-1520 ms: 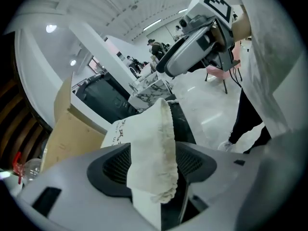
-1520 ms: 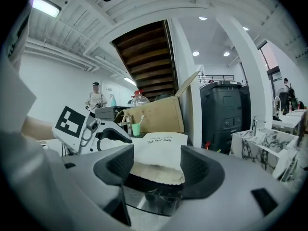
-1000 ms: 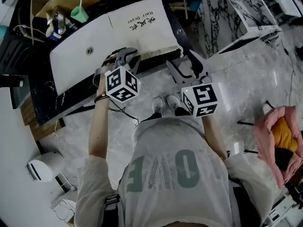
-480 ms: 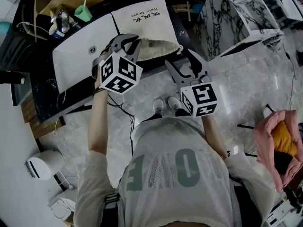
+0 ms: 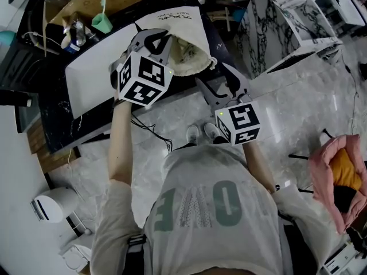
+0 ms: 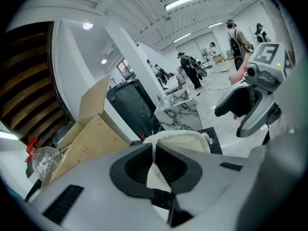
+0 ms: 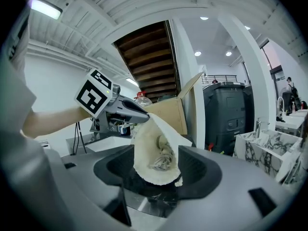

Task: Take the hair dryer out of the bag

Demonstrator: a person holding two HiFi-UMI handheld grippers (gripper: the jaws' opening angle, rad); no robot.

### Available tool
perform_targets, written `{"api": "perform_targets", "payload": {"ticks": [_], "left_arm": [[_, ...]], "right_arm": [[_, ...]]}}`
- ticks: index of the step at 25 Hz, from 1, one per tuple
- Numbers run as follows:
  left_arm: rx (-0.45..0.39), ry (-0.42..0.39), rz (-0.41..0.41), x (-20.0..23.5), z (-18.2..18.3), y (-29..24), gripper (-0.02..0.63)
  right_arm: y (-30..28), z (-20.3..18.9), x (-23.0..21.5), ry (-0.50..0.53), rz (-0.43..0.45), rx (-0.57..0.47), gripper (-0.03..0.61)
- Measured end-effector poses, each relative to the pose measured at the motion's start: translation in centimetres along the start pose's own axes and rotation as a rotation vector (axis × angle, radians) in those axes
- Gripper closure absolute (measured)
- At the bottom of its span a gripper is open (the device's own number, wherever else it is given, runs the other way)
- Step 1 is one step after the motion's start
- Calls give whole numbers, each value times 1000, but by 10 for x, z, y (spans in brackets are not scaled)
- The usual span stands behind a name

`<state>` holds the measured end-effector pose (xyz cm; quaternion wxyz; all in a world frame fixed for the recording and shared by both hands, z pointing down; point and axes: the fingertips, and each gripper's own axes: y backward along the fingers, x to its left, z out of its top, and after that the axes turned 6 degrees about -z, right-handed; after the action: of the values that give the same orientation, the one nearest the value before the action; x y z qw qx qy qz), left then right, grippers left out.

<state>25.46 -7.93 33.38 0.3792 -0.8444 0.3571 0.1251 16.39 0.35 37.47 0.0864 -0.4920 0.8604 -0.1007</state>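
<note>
The hair dryer itself I cannot make out. The cream cloth bag (image 5: pixel 184 42) lies on a white panel (image 5: pixel 94 79) on top of a dark counter (image 5: pixel 60 128). Its open end is lifted off the surface and turned toward me. In the right gripper view I look straight into that round mouth, and all I see inside is a crumpled greyish lump that I can't identify.

My left gripper (image 5: pixel 153 38) has the upper rim of the mouth. Its jaws have just been closing, and in the left gripper view they are clamped together on a fold of the cream cloth, which hangs pinched between the pads. The rest of the bag bulges out beyond them.

My right gripper (image 5: pixel 213 76) sits lower, near the counter's front edge, and points at the bag. Its jaws stand wide apart. The lower lip of the bag's mouth shows in the gap between them, and neither pad presses on it.

A green cup (image 5: pixel 102 20) stands at the back of the counter, and behind it there is an open cardboard box (image 6: pixel 91 143). To my right are a marbled stand (image 5: pixel 281 16) and, farther off on the floor, a pink jacket (image 5: pixel 330 165).
</note>
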Motion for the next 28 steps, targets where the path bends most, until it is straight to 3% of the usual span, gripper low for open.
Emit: {"api": "perform_targets", "payload": {"ticks": [4,9,12,23,28], "left_arm": [[-2,4,-2,2,0,-1,568],[-3,8,0,3,1,-1,568],[3,2,7,1,1,-1,568],[-14,23,44,12,2,7,568],[-7,8,47,13,0,6,568]], "right_arm": [[-3,-1,6,-8,24,7,282],[-24,-3,31,-68,141,48,282],[-50,-10,39,-107,170,94,282],[-140,-13,7,-16,23,223,281],[-163,-19,3,17,8,300,282]]}}
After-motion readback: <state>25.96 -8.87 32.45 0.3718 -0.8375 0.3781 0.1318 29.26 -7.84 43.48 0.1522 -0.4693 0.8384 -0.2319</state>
